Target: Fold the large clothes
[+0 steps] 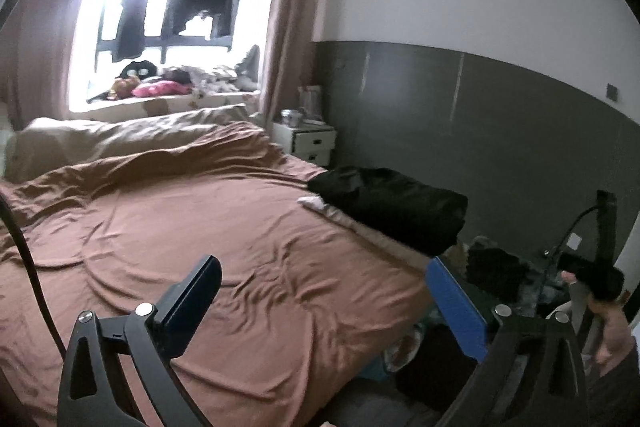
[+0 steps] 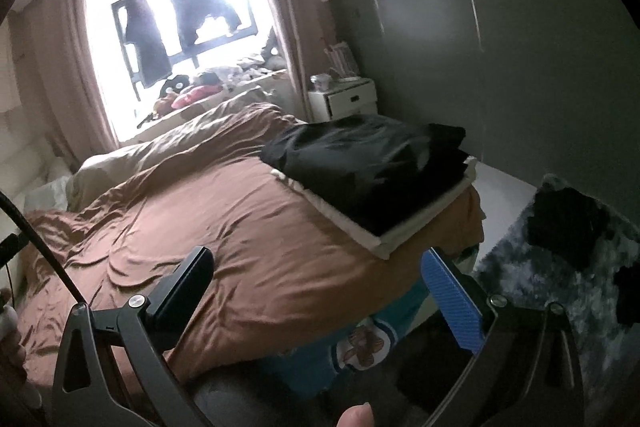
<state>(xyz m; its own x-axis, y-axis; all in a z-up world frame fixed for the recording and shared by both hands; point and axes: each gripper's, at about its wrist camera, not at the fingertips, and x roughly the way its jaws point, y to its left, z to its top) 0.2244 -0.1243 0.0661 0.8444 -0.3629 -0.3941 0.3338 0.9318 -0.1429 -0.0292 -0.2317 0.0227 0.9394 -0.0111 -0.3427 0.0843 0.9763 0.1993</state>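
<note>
Right now both tools hang over the near edge of the wide bed under its rumpled brown sheet (image 1: 208, 227), and neither has anything in it: the left gripper (image 1: 324, 303) has its jaws spread wide, and the right gripper (image 2: 320, 291) likewise stands released.

The folded black garments (image 2: 372, 167) sit stacked on a white folded piece (image 2: 384, 241) at the bed's near right corner, the stack reaching right to the edge.

More dark clothes (image 2: 568, 227) lie on the grey shaggy rug (image 2: 532, 267) on the floor beside that corner.

I'd guess 1 of those comes next, so a swing past the corner could clip the stack and tip it off. A limp, large garment may also drag on the floor or catch the trailing black cable (image 1: 24, 247).
</note>
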